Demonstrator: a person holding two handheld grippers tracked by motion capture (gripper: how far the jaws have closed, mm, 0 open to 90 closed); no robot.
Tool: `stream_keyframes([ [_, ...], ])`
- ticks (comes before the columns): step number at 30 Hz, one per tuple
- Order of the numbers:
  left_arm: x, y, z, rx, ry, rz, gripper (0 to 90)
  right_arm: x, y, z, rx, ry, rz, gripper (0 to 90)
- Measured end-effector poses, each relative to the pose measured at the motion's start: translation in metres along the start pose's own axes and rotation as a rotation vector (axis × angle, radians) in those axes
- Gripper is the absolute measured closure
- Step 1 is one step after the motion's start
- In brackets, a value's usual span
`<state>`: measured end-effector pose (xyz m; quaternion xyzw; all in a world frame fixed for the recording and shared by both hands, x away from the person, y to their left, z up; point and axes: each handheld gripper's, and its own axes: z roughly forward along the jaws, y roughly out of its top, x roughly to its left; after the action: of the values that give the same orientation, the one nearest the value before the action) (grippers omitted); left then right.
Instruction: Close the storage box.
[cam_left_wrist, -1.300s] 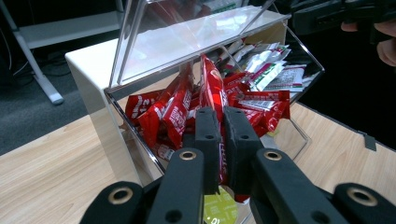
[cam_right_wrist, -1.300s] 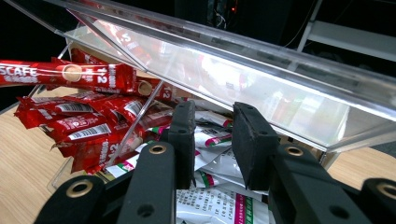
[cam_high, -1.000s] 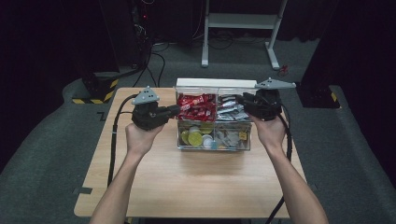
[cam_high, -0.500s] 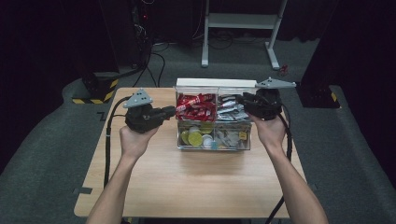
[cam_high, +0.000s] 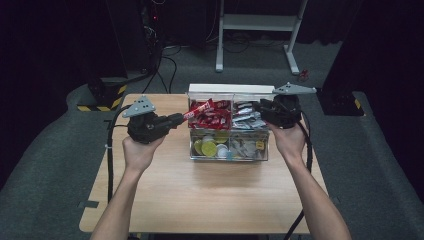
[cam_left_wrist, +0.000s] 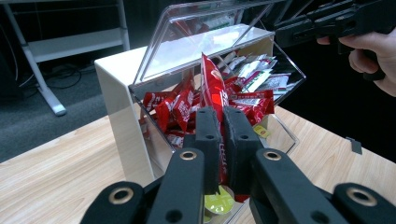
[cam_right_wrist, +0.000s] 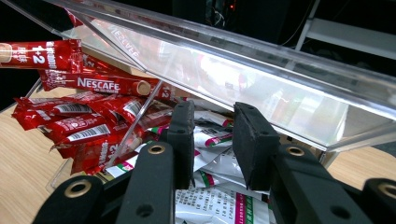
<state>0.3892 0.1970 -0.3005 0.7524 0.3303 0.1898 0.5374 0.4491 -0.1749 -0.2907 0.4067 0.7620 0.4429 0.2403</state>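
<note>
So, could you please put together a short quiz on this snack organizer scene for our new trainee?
1. True or false: the left gripper has its jaws shut on a red Nescafe stick.
2. Which compartment is the right gripper over: A red sticks, B white sachets, C round pods?
3. Fill in: the clear organizer's lid is ___.

Key: 1 true; 2 B; 3 open.

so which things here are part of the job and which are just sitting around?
In play:
- left gripper, shut on a red Nescafe stick
- right gripper, open over the white sachets
- clear organiser box, lid up
- red stick pile

Lying about:
- yellow-green capsules in the front compartment
- white frame on the floor
- wooden table
</note>
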Motion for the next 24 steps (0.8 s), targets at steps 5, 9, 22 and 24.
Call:
stream_keyframes([
  [5,0.002,-0.003,-0.007,-0.018,0.008,-0.010,85.8,0.000,0.000,0.000,-0.002,0.001,0.000,68.6],
  [9,0.005,-0.005,-0.011,-0.023,0.011,-0.021,85.7,0.000,0.000,0.000,-0.004,0.003,0.002,68.4],
  [22,0.011,-0.014,-0.026,-0.045,0.024,-0.048,85.7,0.001,0.000,0.000,-0.004,0.001,0.005,67.9],
  [24,0.012,-0.015,-0.028,-0.052,0.025,-0.051,85.7,0.001,-0.001,0.001,-0.007,0.000,0.005,67.9],
])
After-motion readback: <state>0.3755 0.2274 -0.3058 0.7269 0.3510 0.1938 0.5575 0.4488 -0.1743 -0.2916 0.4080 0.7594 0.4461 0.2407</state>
